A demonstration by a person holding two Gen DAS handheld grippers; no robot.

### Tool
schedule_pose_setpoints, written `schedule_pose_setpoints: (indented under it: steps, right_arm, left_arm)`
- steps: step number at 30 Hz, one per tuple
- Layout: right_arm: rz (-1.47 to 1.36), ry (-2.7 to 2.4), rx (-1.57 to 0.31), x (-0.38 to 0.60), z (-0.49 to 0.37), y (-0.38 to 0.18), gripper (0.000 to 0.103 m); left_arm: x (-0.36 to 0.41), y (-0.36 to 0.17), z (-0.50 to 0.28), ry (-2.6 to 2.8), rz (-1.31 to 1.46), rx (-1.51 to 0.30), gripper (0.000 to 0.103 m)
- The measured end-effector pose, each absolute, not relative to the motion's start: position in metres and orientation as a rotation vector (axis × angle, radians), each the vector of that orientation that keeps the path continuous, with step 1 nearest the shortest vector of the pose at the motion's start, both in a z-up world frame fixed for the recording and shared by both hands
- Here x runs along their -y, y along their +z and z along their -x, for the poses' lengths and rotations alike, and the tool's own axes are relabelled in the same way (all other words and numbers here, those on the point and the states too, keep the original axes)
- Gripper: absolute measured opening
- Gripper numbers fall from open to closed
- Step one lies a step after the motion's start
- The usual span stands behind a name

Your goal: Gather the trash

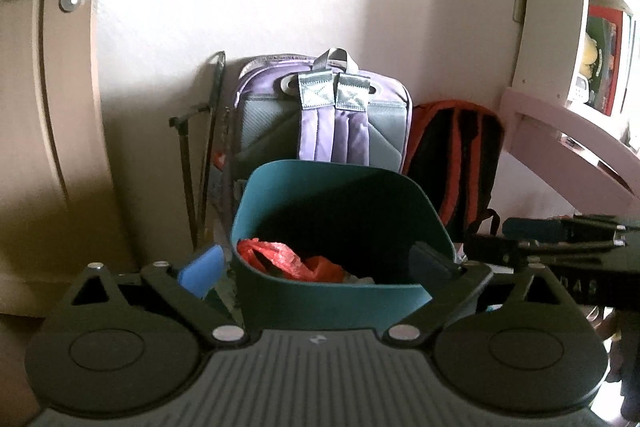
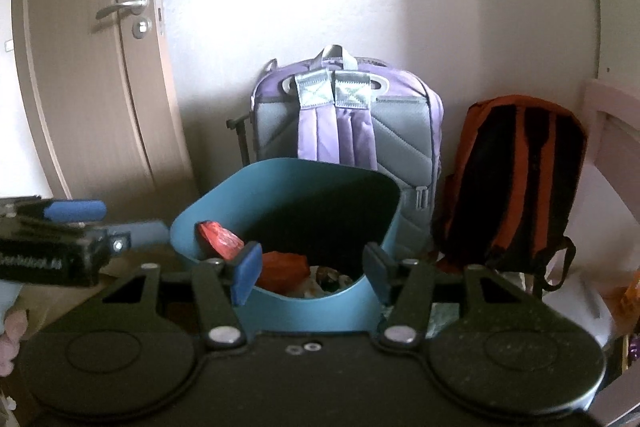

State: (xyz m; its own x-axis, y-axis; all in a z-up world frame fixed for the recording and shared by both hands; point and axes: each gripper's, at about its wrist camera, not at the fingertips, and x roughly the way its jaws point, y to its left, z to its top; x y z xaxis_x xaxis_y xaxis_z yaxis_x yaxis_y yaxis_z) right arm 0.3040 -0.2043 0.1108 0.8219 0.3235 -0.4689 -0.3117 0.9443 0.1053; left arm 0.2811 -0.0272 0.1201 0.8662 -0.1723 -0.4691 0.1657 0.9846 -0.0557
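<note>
A teal trash bin [image 1: 412, 203] stands on the floor right in front of both grippers; it also shows in the right wrist view [image 2: 192, 227]. Inside lie a crumpled red plastic bag [image 1: 280, 259] [image 2: 280, 269] and other mixed scraps. My left gripper [image 1: 318, 265] is open and empty, its fingers spread wide at the bin's near rim. My right gripper [image 2: 312, 269] is open and empty, its fingers apart over the bin's near rim. The right gripper shows at the right edge of the left wrist view [image 1: 560, 231]; the left gripper shows at the left edge of the right wrist view [image 2: 76, 213].
A purple and grey backpack [image 1: 332, 115] [image 2: 348, 123] leans on the wall behind the bin, an orange and black backpack [image 1: 456, 155] [image 2: 516, 183] to its right. A door [image 2: 88, 67] is at the left. A white bookshelf [image 1: 600, 27] and pink ledge stand at the right.
</note>
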Motion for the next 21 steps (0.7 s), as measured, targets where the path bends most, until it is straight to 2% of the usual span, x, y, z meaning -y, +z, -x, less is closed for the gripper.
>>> schedule_pose_setpoints:
  steps: [21]
  right_arm:
    - [-0.005,0.353,-0.465,0.194,-0.258,0.131,0.056]
  left_arm:
    - [0.023,0.134,-0.238,-0.180,-0.002,-0.463,0.100]
